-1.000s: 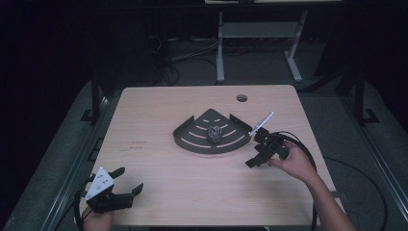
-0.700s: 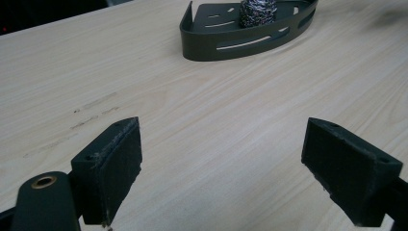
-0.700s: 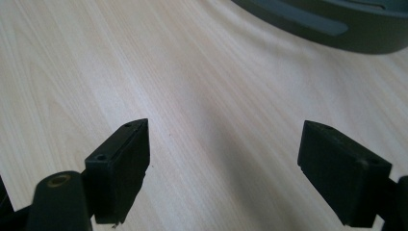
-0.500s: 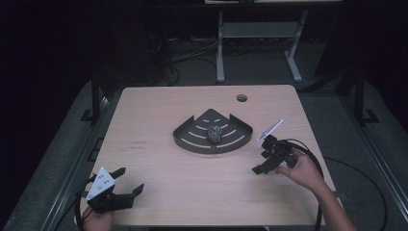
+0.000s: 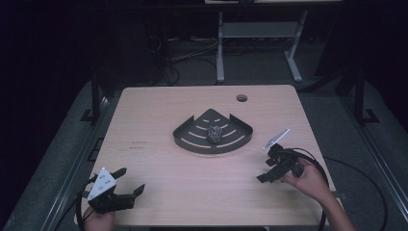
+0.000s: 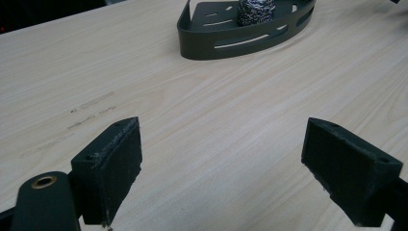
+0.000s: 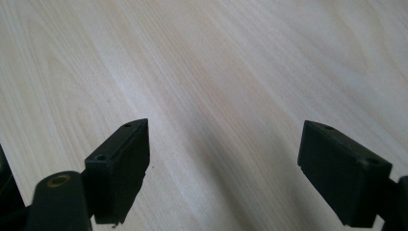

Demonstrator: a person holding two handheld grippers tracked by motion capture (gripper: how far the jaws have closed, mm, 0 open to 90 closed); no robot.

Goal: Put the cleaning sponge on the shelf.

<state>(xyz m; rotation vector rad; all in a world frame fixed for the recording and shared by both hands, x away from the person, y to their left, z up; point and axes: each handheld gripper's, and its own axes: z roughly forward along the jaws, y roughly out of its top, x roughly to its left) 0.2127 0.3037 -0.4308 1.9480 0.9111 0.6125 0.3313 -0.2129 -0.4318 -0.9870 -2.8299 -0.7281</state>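
Observation:
A dark quarter-round slotted tray point(image 5: 192, 139) lies at the middle of the wooden table, with a metallic scouring ball point(image 5: 214, 133) inside it. My left gripper point(image 5: 131, 180) rests at the near left corner, open and holding nothing; in its own view the left gripper point(image 6: 221, 163) faces the tray point(image 6: 231, 43) and the ball point(image 6: 256, 10) across bare wood. My right gripper point(image 5: 264, 171) hovers near the right edge, apart from the tray. In the right gripper view the right gripper point(image 7: 223, 168) is open, with bare wood between its pads.
A round cable hole point(image 5: 241, 97) sits at the far right of the table top. Faint pencil marks point(image 5: 139, 143) lie left of the tray. Metal stand legs point(image 5: 220, 53) rise behind the table on the dark floor. The table's right edge point(image 5: 315, 144) runs close to my right hand.
My right gripper has drawn back from the tray's right corner toward the near right and sunk lower, still open. The left gripper, tray and ball have kept still.

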